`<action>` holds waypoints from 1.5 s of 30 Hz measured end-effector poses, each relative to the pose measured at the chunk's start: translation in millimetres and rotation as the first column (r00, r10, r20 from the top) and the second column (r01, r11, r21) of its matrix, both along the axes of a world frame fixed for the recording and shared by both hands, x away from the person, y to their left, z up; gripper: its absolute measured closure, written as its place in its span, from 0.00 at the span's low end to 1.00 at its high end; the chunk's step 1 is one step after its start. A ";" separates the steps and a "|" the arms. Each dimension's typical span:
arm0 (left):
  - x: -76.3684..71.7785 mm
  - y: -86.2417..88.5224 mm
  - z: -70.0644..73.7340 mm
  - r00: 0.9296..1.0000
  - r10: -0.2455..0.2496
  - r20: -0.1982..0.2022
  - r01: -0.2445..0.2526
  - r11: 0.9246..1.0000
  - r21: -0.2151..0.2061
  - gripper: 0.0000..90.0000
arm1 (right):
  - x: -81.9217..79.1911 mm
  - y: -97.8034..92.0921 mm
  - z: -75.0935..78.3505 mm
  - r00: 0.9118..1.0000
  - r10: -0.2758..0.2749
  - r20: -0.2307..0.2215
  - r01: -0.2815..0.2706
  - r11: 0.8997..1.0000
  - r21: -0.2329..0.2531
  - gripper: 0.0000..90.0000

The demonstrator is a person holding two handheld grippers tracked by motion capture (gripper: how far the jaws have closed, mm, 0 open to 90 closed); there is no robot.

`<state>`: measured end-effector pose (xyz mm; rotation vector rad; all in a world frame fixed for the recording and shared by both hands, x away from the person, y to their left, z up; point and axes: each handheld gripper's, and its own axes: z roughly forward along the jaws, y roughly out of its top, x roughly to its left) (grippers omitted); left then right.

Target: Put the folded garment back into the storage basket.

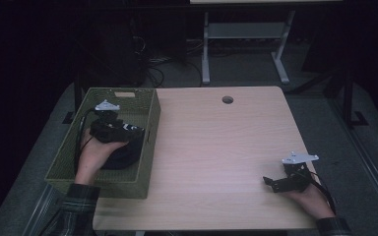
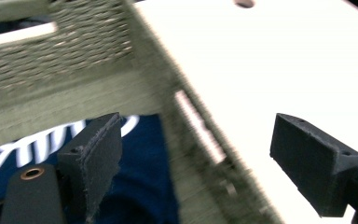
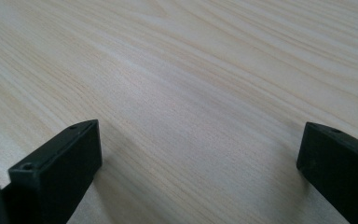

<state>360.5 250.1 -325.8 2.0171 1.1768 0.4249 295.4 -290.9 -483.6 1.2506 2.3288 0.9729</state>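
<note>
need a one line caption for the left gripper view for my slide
Open left tongs straddling the wall of a woven green basket, one jaw above dark blue fabric with white print inside it, the other over the pale wooden table.

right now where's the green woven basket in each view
High view: green woven basket sits at the table's left edge, with the left gripper inside it over a dark garment.
Left gripper view: its wall fills the upper left, navy garment below.
Right gripper view: not in it; bare wood.
Shared landmark: the table's round hole.
</note>
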 end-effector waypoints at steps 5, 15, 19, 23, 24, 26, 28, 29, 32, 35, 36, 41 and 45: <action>-1.6 -22.4 -0.6 0.999 -0.051 0.002 0.051 0.999 -0.010 0.18 | 0.0 -0.1 -0.1 1.000 0.003 0.001 -0.003 1.000 0.000 0.00; -5.7 -72.3 -8.6 0.989 -0.145 0.005 0.145 0.989 -0.023 0.14 | -0.1 0.1 -0.1 1.000 0.005 0.001 -0.005 1.000 0.000 0.00; -9.8 -91.6 -16.3 0.983 -0.184 0.006 0.184 0.983 -0.028 0.14 | -0.1 0.1 0.0 1.000 0.006 0.000 -0.006 1.000 0.000 0.00; -15.0 -108.3 -25.2 0.977 -0.213 0.011 0.213 0.976 -0.043 0.15 | -0.1 0.1 0.0 1.000 0.007 0.000 -0.007 1.000 -0.001 0.00; -16.3 -113.4 -28.1 0.975 -0.220 0.016 0.220 0.974 -0.046 0.15 | -0.1 0.1 0.0 1.000 0.007 0.000 -0.007 1.000 0.000 0.00; -19.1 -121.5 -33.1 0.973 -0.231 0.019 0.231 0.972 -0.049 0.15 | -0.1 0.1 0.0 1.000 0.007 0.001 -0.007 1.000 -0.001 0.00; -21.6 -129.1 -39.3 0.970 -0.243 0.024 0.244 0.969 -0.043 0.15 | -0.1 0.0 -0.1 1.000 0.008 0.001 -0.008 1.000 -0.001 0.00; -22.6 -132.0 -41.9 0.968 -0.249 0.024 0.249 0.968 -0.041 0.15 | -0.1 0.1 -0.1 1.000 0.008 0.001 -0.008 1.000 -0.001 0.00; -28.3 -143.7 -53.2 0.963 -0.270 0.025 0.271 0.962 -0.031 0.15 | -0.1 0.0 -0.2 1.000 0.010 0.002 -0.010 1.000 -0.002 0.00; -31.8 -151.7 -63.4 0.957 -0.290 0.014 0.290 0.957 -0.014 0.15 | -0.1 0.0 0.0 1.000 0.011 0.001 -0.011 1.000 -0.002 0.00; -33.1 -153.9 -67.8 0.957 -0.291 0.011 0.291 0.957 -0.009 0.15 | -0.1 -0.1 -0.1 1.000 0.012 0.002 -0.012 1.000 -0.004 0.00; -38.7 -157.1 -83.4 0.953 -0.302 0.007 0.302 0.953 0.003 0.15 | -0.2 -0.1 0.0 1.000 0.014 0.002 -0.014 1.000 -0.003 0.00; -42.9 -157.2 -97.2 0.953 -0.304 0.006 0.304 0.952 0.024 0.15 | -0.2 -0.1 0.0 1.000 0.016 0.002 -0.016 1.000 -0.003 0.00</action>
